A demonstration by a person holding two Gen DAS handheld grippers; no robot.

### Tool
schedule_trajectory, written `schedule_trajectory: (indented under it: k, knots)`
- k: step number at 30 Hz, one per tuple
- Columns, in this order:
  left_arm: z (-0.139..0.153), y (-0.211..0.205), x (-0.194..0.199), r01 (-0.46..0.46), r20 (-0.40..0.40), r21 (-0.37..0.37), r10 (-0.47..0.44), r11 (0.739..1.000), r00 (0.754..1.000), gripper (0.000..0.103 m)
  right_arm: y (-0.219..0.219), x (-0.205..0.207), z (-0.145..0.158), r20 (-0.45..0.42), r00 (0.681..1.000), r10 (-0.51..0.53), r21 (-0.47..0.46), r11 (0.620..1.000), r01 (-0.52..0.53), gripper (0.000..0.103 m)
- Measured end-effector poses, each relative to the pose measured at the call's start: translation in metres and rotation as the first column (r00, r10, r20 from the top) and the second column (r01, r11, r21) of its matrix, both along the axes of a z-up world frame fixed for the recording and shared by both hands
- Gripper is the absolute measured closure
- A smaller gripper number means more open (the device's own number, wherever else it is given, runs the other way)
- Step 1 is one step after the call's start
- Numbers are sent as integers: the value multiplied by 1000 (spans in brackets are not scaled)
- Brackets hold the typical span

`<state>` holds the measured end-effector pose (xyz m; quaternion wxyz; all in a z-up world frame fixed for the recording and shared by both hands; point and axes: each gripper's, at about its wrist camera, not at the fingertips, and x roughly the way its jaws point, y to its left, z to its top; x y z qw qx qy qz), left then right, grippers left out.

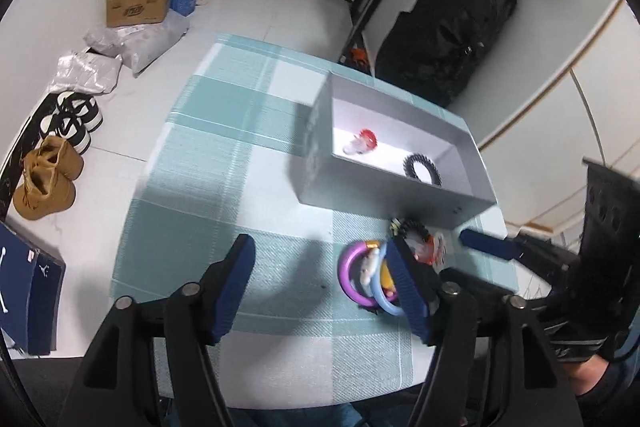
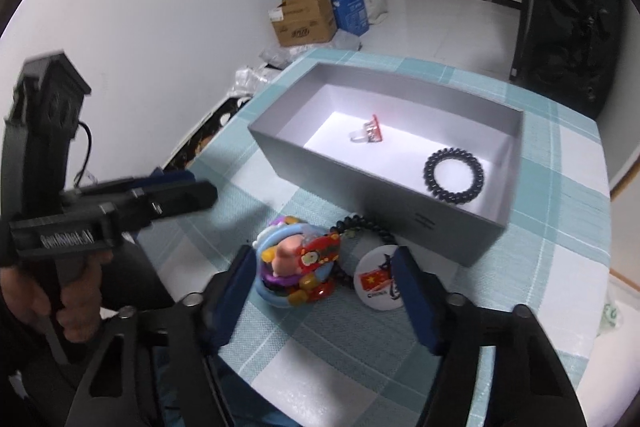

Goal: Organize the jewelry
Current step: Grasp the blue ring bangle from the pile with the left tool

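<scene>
Waiting in a small heap on the counter (image 2: 360, 367), just in front of the grey box (image 2: 360, 195), are the pieces left to sort: a blue bangle (image 2: 280, 301), a purple ring (image 1: 347, 269), a red charm (image 2: 322, 247), a black coil band (image 2: 366, 227) and a round badge (image 2: 378, 281). Inside the box already lie a red-topped ring (image 2: 370, 131) and a black coil bracelet (image 2: 454, 175). The right gripper (image 2: 328, 303) hangs over the heap with its jaws apart and nothing pinched; the left gripper (image 1: 320, 291) stands open beside it, empty. The step appears to be the next pick-up, which calls for lowering onto one piece and closing without dragging its neighbours.
</scene>
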<state>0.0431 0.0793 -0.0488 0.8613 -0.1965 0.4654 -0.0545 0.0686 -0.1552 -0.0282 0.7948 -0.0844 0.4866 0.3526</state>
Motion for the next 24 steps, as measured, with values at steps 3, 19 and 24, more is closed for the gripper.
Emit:
schedule_trajectory:
  k: [3,19,24]
  knots:
    - [0,3,1,-7,7,-2,7,1000,1000,34,7,0,-7,3,1000,11,-32,999,-10,47]
    - [-6,-4,-2,82,-10,48,-81,996,997,34,10,10,-10,-47,999,-17,9,1000,17,80]
    - [-7,-22,-5,164,-32,88,-161,983,986,34,5,11,-5,-47,998,-34,32,999,35,82]
